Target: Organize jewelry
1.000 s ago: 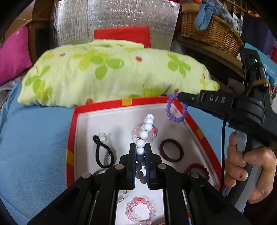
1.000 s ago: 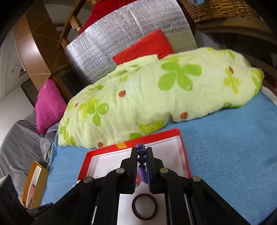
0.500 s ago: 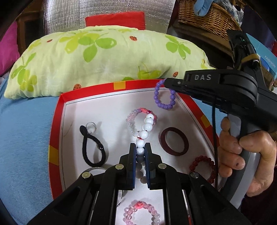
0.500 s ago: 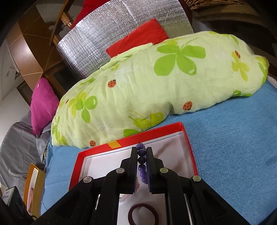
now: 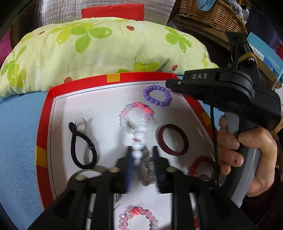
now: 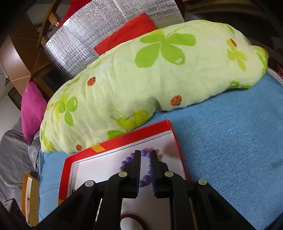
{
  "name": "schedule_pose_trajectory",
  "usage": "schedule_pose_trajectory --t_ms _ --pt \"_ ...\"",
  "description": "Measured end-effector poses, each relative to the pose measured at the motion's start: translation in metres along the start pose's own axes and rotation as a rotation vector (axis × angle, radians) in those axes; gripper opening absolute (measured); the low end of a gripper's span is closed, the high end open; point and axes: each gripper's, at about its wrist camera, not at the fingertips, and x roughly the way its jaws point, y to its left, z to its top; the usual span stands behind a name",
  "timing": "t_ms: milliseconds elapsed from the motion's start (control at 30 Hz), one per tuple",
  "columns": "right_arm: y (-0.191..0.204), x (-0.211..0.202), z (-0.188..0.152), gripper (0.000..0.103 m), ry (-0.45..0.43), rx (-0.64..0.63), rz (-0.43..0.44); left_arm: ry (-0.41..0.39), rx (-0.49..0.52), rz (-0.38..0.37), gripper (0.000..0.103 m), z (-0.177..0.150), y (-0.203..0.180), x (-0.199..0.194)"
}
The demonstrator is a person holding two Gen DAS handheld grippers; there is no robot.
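Note:
A red box (image 5: 42,141) with a white floor lies on the blue cover. A purple bead bracelet (image 5: 157,95) lies flat at its far end; it shows under my right gripper (image 6: 145,155), which is open just above it. My left gripper (image 5: 141,150) is open and motion-blurred around a white bead bracelet (image 5: 139,139) that rests on the floor of the box. A pink and clear bead bracelet (image 5: 136,116), a dark red ring (image 5: 172,139), a black hair tie (image 5: 83,146), a red bead bracelet (image 5: 199,166) and another pink bracelet (image 5: 138,217) lie in the box.
A green floral pillow (image 5: 99,53) lies right behind the box (image 6: 123,141). A wicker basket (image 5: 208,16) stands at the far right. A pink cushion (image 6: 33,108) lies at the left. Blue cover (image 6: 230,141) spreads right of the box.
Both grippers have opened. The purple bracelet dropped from the right gripper onto the box floor. The white bracelet left the left gripper's hold and rests in the box.

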Motion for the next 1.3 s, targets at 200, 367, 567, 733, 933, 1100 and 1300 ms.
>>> schedule_pose_trajectory --t_ms 200,367,567,733,933,1100,1300 --pt "0.001 -0.016 -0.003 0.014 0.001 -0.005 -0.001 -0.036 -0.005 -0.019 0.054 -0.002 0.0 -0.021" --pt "0.008 -0.04 -0.014 0.026 -0.016 -0.036 -0.002 -0.066 0.015 0.049 0.065 -0.005 -0.002 -0.036" --pt "0.015 -0.069 -0.035 0.044 -0.038 -0.118 -0.036 -0.161 -0.005 0.198 0.078 -0.009 0.009 -0.06" --pt "0.026 -0.093 -0.049 0.044 -0.062 -0.214 -0.096 -0.19 -0.113 0.261 0.083 -0.014 0.03 -0.078" --pt "0.04 -0.128 -0.068 0.046 -0.097 -0.281 -0.103 -0.186 -0.207 0.294 0.084 -0.029 0.042 -0.095" --pt "0.048 -0.156 -0.091 0.049 -0.115 -0.313 -0.084 -0.218 -0.223 0.337 0.084 -0.05 0.04 -0.118" --pt "0.052 -0.188 -0.125 0.05 -0.119 -0.34 -0.08 -0.254 -0.182 0.389 0.084 -0.071 0.027 -0.144"
